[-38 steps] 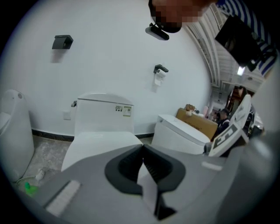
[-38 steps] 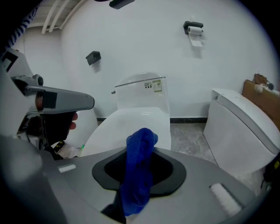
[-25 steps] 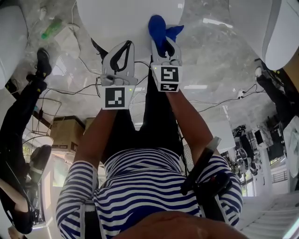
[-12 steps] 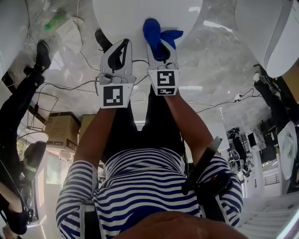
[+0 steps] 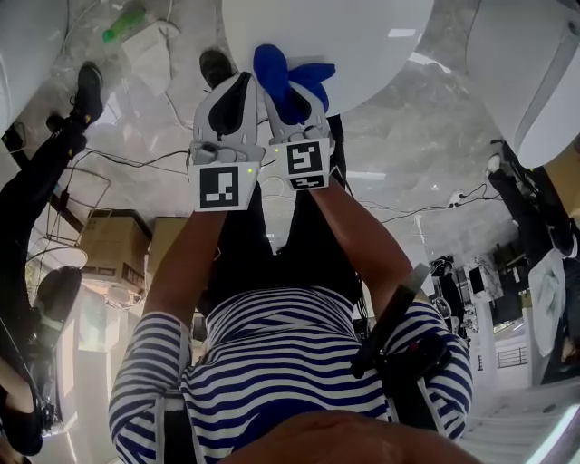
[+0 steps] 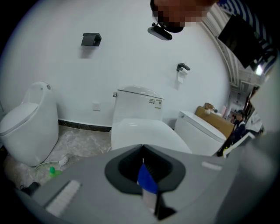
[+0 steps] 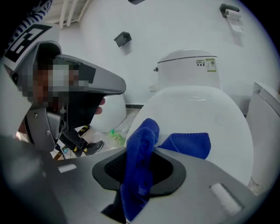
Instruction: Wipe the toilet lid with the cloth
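Note:
The white toilet lid [image 5: 362, 45] is down, at the top of the head view. My right gripper [image 5: 288, 95] is shut on the blue cloth [image 5: 281, 77] at the lid's near left edge. In the right gripper view the cloth [image 7: 140, 153] bunches up out of the jaws, and one flap lies on the lid [image 7: 197, 109]. My left gripper [image 5: 237, 86] sits just left of the right one, shut and holding nothing. Its own view faces the lid [image 6: 144, 131] and the tank [image 6: 138, 103], and a thin blue sliver shows at its jaw line [image 6: 143, 162].
A second toilet [image 5: 535, 72] stands at the right and a third [image 5: 23, 45] at the left. A green bottle [image 5: 127, 23] and cables [image 5: 136, 168] lie on the marble floor. Another person's leg [image 5: 54, 172] and a cardboard box [image 5: 113, 245] are at the left.
Both grippers have moved forward together, so the cloth now overlaps the lid's near edge. The lid has shifted right in the head view.

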A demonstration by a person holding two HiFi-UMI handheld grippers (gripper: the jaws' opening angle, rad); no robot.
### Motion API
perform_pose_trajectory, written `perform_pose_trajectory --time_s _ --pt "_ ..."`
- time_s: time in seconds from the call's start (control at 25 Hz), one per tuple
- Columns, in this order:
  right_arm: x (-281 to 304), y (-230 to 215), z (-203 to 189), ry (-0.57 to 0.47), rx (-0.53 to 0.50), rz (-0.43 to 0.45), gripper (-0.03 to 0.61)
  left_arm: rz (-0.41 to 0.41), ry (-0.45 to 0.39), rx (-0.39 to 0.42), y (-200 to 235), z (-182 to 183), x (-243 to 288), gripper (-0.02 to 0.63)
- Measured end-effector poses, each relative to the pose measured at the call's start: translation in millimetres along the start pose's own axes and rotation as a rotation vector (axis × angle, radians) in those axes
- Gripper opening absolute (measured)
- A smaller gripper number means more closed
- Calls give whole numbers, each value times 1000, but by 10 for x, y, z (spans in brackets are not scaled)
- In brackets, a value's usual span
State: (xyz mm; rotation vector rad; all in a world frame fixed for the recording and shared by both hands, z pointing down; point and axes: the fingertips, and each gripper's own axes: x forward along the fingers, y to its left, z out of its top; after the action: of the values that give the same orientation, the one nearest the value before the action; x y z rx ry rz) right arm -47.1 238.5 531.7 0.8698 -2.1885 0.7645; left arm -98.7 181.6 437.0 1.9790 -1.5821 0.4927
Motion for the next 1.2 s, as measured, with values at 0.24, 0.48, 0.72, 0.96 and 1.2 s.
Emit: perform_pose_trajectory --time_s 0.24,0.48,0.72,0.96,1.2 --pt "150 237 61 10 -22 22 115 26 -9 -12 278 5 -113 2" --pt "332 518 100 12 -44 59 115 42 -12 -22 492 -44 -187 2" --pt "396 636 108 12 -56 77 115 52 -14 -32 578 -77 -231 2" --pt "420 668 102 6 -60 83 115 50 -24 -29 566 -73 -217 2" --pt "439 676 95 0 -55 92 115 54 -15 -41 562 -96 -216 2"
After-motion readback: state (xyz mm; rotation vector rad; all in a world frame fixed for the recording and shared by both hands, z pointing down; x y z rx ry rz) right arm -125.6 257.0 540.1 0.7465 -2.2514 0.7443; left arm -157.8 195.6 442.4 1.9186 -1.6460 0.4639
